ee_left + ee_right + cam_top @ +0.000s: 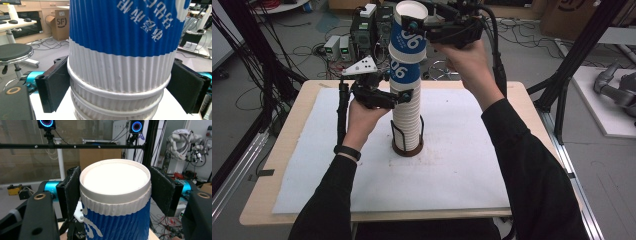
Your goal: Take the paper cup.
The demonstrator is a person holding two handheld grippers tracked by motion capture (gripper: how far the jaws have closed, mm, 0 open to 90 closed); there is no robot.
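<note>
My right gripper (419,22) clamps the top cup (408,32), directly above the upright cup stack (406,117) on the counter (452,165). Left gripper (404,96) squeezes the stack. Pull goes straight up.

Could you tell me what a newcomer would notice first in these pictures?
A tall stack of upside-down cups rises from a wire holder mid-table. The right tool grips the top cup up high, tilted off the stack, while the left tool clamps the stack lower down.
</note>
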